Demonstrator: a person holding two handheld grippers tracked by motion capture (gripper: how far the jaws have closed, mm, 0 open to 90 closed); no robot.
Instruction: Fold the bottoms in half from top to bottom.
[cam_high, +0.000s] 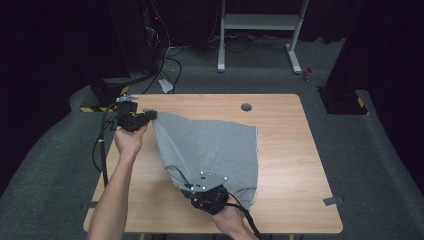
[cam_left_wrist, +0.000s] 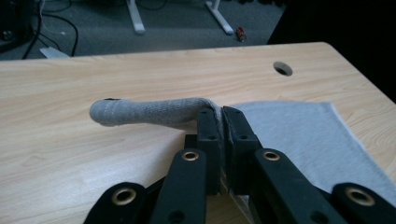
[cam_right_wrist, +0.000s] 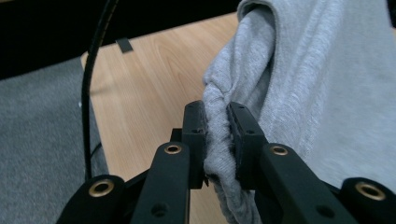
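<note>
Black left gripper (cam_high: 150, 115), right gripper (cam_high: 186, 190): brass-ringed screw holes, grey three-cornered plate, black cables; bare forearms.

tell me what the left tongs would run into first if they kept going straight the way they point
Probably nothing solid: the left tongs are shut on a corner of the grey garment, and beyond its rolled end lies bare table up to the far edge, then carpet. Depth is hard to judge.

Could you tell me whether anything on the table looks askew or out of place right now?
Only the grey garment: it lies crumpled and skewed on the table, bunched where the left tool and right tool clamp it. Nothing looks spilled or damaged.
</note>
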